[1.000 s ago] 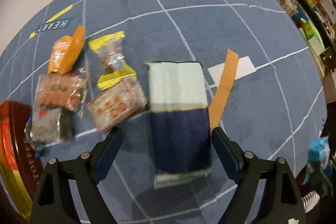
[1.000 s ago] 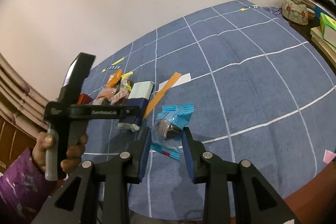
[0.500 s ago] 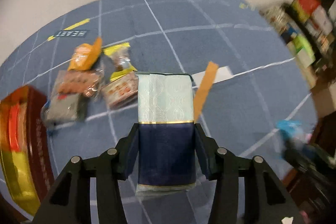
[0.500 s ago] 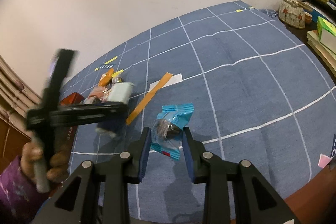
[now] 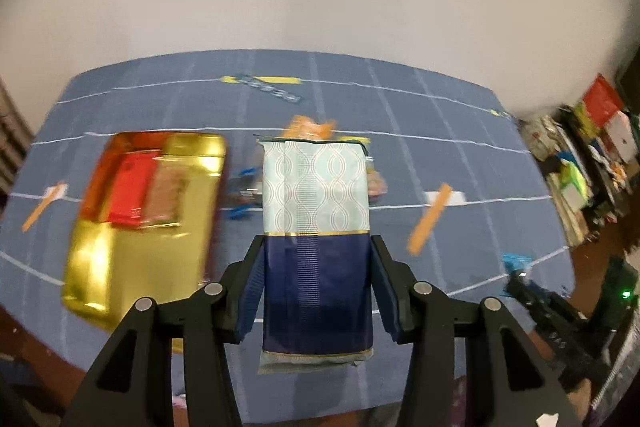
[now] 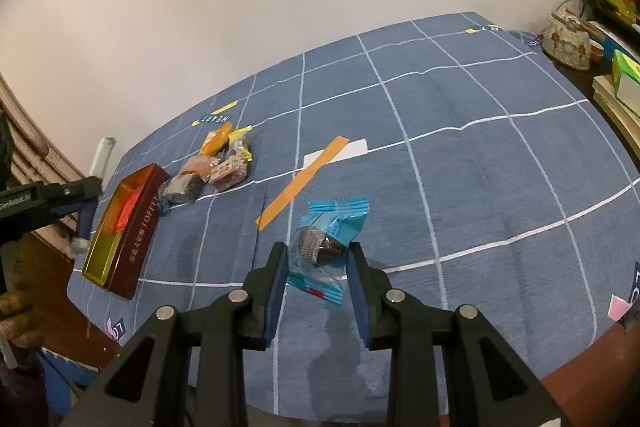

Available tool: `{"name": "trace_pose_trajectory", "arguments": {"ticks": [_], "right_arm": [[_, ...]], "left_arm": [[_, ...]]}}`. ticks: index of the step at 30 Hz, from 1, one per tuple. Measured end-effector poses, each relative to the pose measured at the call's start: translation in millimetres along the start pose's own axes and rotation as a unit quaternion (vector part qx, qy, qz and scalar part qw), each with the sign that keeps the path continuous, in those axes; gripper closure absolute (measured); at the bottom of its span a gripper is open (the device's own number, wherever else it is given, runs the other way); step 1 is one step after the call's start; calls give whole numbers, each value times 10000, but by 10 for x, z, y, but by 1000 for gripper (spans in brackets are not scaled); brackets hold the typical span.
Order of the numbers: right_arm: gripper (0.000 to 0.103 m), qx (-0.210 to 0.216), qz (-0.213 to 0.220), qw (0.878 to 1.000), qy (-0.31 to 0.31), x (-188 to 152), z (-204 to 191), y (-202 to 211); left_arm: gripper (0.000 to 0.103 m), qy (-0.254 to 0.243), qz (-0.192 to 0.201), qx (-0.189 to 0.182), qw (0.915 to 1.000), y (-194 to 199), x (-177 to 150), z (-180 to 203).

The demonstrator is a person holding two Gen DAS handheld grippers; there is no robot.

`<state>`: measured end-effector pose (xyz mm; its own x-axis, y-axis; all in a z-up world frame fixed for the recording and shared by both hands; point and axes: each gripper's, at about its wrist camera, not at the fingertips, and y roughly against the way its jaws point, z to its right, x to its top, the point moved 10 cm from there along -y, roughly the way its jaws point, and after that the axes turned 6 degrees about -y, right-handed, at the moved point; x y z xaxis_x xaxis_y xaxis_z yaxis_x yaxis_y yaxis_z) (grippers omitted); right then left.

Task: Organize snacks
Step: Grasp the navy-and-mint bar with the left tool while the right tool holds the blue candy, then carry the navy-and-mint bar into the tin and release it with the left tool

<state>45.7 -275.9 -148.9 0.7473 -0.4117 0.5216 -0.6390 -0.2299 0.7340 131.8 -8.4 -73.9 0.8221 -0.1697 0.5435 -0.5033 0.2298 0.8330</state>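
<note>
My left gripper (image 5: 316, 287) is shut on a tall packet (image 5: 316, 227), pale mint on top and navy below, held upright above the blue cloth. An open gold-lined toffee tin (image 5: 132, 247) lies to its left with a red pack inside; it also shows in the right wrist view (image 6: 124, 227). My right gripper (image 6: 318, 281) is shut on a blue-wrapped snack (image 6: 328, 247), held above the cloth. A cluster of small snack packs (image 6: 216, 163) lies beside the tin.
The blue grid cloth (image 6: 480, 167) covers the table. An orange strip (image 6: 300, 183) and a white card (image 6: 352, 149) lie mid-table. A patterned pot (image 6: 568, 39) and stacked books (image 6: 620, 87) stand at the right edge. The wall is close behind.
My left gripper closed on the mint-and-navy packet, lifted it and swung left toward the tin. My right gripper has kept its hold on the blue snack, almost still.
</note>
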Motion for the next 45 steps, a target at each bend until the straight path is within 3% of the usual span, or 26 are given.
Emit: {"name": "trace_pose_trajectory", "arguments": {"ticks": [11,45], "right_arm": [[73,-13,-36,9999,150,-67,-109,-22],[73,-89,-285,9994,180,-175,-62,-161]], "left_arm": [[58,333,-18,792,9963,41,-211,-756],[58,452,-520,1357,9884,-374,-520,-1376]]}}
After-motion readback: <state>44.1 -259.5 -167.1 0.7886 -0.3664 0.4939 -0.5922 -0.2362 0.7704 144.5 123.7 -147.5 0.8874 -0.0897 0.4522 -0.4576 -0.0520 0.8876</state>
